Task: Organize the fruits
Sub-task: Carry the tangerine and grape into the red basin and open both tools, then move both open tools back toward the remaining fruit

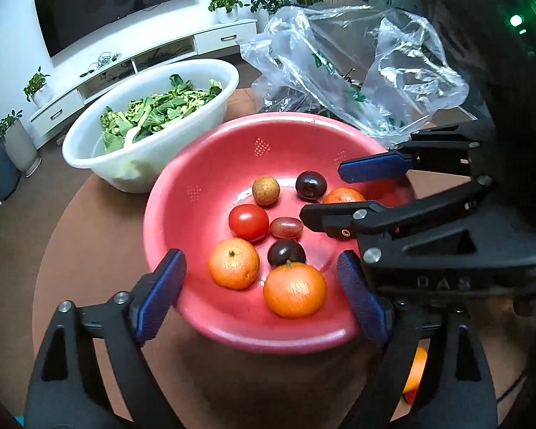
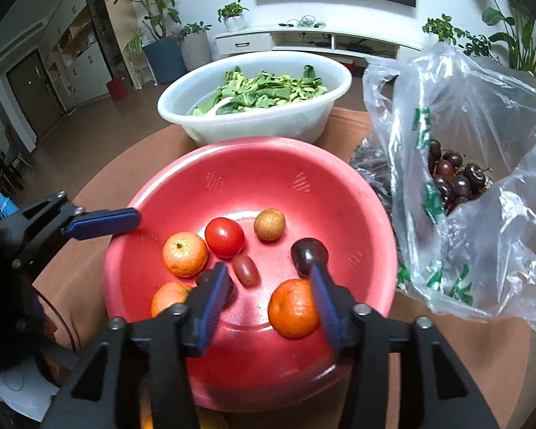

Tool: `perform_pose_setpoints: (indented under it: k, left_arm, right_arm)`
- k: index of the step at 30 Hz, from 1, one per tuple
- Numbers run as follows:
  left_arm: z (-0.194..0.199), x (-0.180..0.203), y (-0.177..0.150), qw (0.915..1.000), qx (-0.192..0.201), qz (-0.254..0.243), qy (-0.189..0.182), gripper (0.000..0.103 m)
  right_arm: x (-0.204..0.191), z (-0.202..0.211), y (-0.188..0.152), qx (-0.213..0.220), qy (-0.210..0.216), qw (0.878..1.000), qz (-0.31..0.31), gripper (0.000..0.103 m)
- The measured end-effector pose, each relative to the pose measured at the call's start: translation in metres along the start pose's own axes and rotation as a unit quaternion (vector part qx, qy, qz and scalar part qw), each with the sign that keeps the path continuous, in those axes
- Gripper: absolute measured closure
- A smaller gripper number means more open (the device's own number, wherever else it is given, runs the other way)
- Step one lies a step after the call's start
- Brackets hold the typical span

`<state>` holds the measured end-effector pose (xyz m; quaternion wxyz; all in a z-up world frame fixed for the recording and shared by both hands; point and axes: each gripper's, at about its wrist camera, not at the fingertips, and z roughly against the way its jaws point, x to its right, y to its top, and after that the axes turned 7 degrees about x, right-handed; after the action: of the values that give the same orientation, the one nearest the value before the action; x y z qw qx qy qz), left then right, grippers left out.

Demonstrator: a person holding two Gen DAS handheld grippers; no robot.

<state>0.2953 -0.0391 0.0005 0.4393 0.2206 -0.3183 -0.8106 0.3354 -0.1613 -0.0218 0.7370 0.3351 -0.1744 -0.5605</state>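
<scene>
A red colander bowl (image 1: 196, 164) sits on the brown round table and holds three mandarins, a red tomato (image 1: 248, 222), a tan longan (image 1: 266, 191), a reddish grape (image 1: 286, 227) and two dark plums. My left gripper (image 1: 262, 296) is open, its fingers straddling the bowl's near rim. My right gripper (image 2: 268, 296) is open and empty, low over the bowl (image 2: 253, 164), between a dark plum (image 2: 309, 254) and a half-hidden plum (image 2: 205, 277), next to a mandarin (image 2: 291, 309). It also shows in the left wrist view (image 1: 325, 193).
A white basin (image 1: 89, 150) of green leaves stands behind the bowl. A clear plastic bag (image 2: 482, 143) with dark cherries (image 2: 453, 177) lies to the right. Another orange fruit (image 1: 416, 371) lies on the table near the bowl. TV cabinet and plants behind.
</scene>
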Motion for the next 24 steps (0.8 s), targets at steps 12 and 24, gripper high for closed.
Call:
perform_pose_setpoints:
  k: [12, 24]
  left_arm:
    - [0.091, -0.014, -0.044, 0.9969, 0.058, 0.044, 0.032, 0.0]
    - [0.102, 0.02, -0.133, 0.999, -0.035, 0.022, 0.015, 0.0]
  right_arm:
    - [0.01, 0.09, -0.04, 0.066, 0.02, 0.995, -0.069, 0.029]
    - [-0.053, 0.15, -0.147, 0.072, 0.044, 0.994, -0.072, 0.029]
